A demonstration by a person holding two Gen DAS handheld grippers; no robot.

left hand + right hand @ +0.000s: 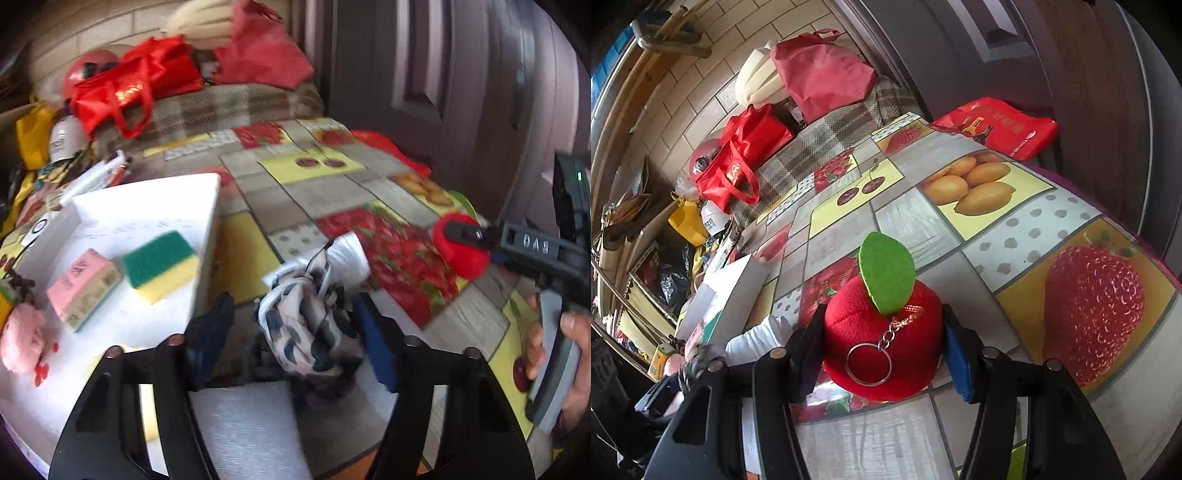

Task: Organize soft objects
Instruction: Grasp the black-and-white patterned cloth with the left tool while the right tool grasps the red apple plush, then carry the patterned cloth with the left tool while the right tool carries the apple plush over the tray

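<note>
Hidden or unclear: the left wrist view is motion-blurred; the base of the patterned cloth bundle (314,325) is lost in shadow between the fingers. The pink plush (22,343) is cut by the frame edge at 9 o'clock. Print on the pink packet (83,288) is unreadable.

Cloth bundle, axis: long axis runs from 6 o'clock towards 1 o'clock, its white rolled end pointing to 1 o'clock.

Cloth bundle, position: between the fingers of the left gripper (295,328), just beside the right wall of the white tray (207,236), on the fruit-print tablecloth (314,192).

Left gripper, state: fingers stand close on either side of the bundle; whether they press it cannot be told through the blur.

Red plush apple (882,343), axis: upright, green leaf (886,273) rising to 12 o'clock, key ring (870,365) hanging on the near face.

Apple, position: between the fingers of the right gripper (882,354), resting on the tablecloth.

Right gripper, state: closed onto the apple, both pads against its sides. The left wrist view shows the same grip at 3 o'clock.

Tray contents: green-and-yellow sponge (160,266), pink packet, pink plush.

Background: red bags (738,162) at 10 o'clock, beyond the table.
</note>
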